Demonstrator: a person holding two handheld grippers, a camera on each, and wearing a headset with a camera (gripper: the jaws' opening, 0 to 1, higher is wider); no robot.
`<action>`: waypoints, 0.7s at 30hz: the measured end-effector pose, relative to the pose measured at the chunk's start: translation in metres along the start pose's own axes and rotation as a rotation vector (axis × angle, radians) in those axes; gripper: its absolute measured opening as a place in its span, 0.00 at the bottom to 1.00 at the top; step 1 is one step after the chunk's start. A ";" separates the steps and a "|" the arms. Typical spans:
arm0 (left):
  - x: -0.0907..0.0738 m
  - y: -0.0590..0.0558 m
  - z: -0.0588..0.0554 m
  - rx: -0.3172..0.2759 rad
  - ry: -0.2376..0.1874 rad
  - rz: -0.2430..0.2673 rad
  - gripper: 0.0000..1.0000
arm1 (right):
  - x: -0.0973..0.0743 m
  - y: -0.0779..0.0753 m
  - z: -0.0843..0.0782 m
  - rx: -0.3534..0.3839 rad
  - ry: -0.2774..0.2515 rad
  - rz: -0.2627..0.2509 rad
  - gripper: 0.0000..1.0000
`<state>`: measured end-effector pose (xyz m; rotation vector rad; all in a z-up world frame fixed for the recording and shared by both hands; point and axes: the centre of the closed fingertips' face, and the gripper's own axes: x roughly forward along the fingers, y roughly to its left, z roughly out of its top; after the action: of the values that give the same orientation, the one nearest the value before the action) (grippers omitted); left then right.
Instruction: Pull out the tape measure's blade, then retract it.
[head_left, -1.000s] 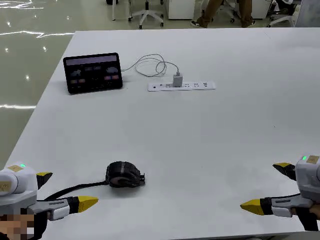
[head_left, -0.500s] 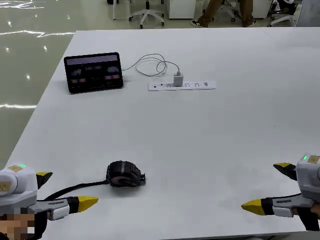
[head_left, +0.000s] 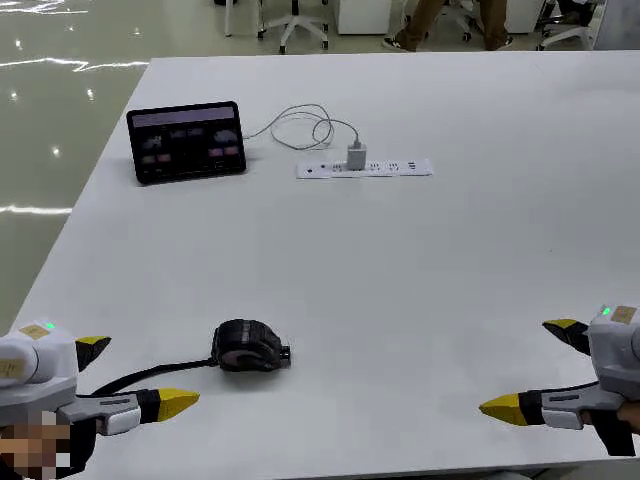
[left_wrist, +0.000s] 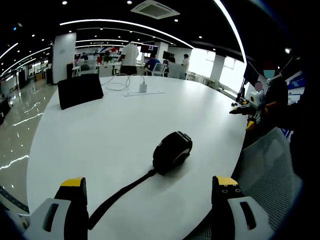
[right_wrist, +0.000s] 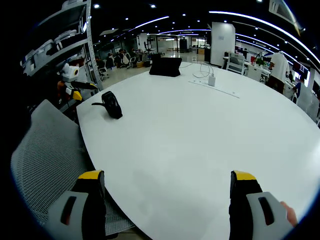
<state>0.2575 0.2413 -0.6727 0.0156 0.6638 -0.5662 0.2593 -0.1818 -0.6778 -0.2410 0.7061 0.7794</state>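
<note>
A black tape measure (head_left: 248, 347) lies on the white table (head_left: 400, 260) near its front left, with a black strap trailing toward the left. In the left gripper view the tape measure (left_wrist: 172, 151) sits just ahead of the jaws, strap running back between them. My left gripper (head_left: 138, 375) hovers open at the bottom left, a short way left of the case, holding nothing. My left gripper (left_wrist: 149, 184) shows yellow tips spread wide. My right gripper (head_left: 535, 368) is open at the bottom right, far from the tape measure (right_wrist: 112, 104). My right gripper (right_wrist: 167, 176) is empty.
A dark tablet (head_left: 187, 142) stands at the back left. A white power strip (head_left: 365, 168) with a charger and coiled cable (head_left: 305, 130) lies behind the centre. Office chairs and a person's legs stand beyond the far edge. A grey mesh chair (right_wrist: 45, 160) is beside the table.
</note>
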 end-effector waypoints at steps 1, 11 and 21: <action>0.000 0.000 0.001 -0.002 -0.002 -0.004 1.00 | 0.000 0.000 0.000 0.005 0.000 0.002 1.00; 0.005 -0.002 0.006 -0.015 0.003 -0.033 1.00 | 0.002 -0.003 0.006 0.006 -0.013 0.000 1.00; 0.003 0.001 0.003 -0.004 0.022 -0.028 1.00 | 0.003 -0.001 0.003 0.016 -0.015 -0.006 1.00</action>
<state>0.2617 0.2394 -0.6724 0.0086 0.6874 -0.5922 0.2625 -0.1794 -0.6775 -0.2226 0.6964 0.7695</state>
